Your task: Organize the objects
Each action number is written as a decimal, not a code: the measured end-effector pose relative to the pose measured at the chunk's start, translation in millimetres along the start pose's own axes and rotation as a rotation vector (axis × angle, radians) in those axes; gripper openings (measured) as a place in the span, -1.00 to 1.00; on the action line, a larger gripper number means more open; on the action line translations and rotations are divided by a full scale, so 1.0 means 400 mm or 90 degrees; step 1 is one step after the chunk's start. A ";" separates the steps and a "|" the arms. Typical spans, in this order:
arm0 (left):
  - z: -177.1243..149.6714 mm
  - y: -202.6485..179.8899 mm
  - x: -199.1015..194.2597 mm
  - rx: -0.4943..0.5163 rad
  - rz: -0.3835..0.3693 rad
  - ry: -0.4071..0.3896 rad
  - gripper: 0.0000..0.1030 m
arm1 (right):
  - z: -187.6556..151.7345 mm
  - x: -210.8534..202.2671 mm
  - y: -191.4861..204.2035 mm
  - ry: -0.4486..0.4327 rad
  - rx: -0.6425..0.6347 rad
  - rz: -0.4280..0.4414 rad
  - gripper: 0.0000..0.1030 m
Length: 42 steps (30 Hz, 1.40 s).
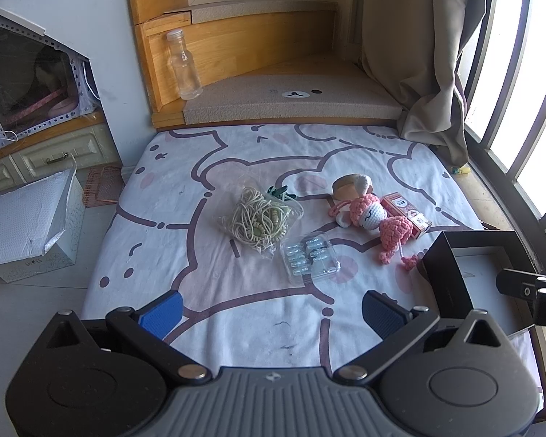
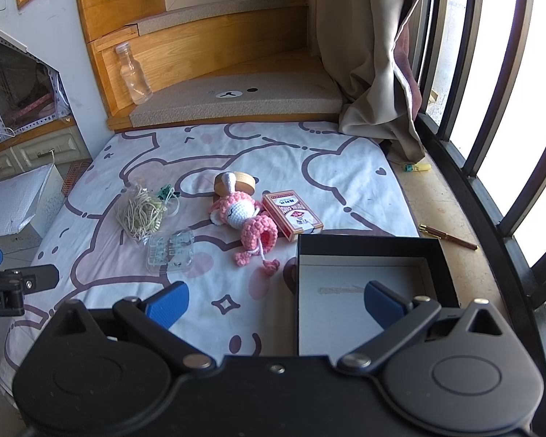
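On the cartoon-print mattress lie a clear bag of beige cord, a clear plastic case, a pink crochet doll, a red card box and a round wooden box. A black open box sits at the right edge. My left gripper is open and empty, near the case. My right gripper is open and empty over the black box's left wall.
A clear empty bottle stands on the wooden step behind the mattress. A curtain hangs at the right by barred windows. A pen lies on the sill. A white shoe box sits on the floor left.
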<state>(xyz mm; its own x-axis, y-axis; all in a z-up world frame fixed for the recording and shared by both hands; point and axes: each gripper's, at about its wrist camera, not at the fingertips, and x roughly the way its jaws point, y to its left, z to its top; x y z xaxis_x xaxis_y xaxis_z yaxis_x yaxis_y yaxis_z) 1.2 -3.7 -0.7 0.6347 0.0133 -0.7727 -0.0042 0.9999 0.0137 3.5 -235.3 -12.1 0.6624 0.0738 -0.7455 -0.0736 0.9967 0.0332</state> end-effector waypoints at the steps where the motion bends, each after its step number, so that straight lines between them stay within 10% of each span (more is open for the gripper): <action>1: 0.000 0.000 0.000 0.000 0.000 0.000 1.00 | 0.002 0.000 0.004 0.000 0.000 0.000 1.00; 22: 0.036 -0.003 0.002 0.000 0.015 -0.026 1.00 | 0.022 0.001 -0.012 -0.019 0.004 -0.008 1.00; 42: 0.245 0.010 0.043 -0.022 0.040 -0.104 1.00 | 0.233 0.092 -0.029 -0.075 0.029 0.003 1.00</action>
<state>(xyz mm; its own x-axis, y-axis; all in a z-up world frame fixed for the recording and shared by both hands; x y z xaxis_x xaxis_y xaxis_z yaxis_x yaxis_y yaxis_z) 87.9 -0.1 48.2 0.7495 0.0779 -0.6573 -0.0727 0.9967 0.0353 98.1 -241.1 22.2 0.7458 0.0784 -0.6616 -0.0438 0.9967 0.0688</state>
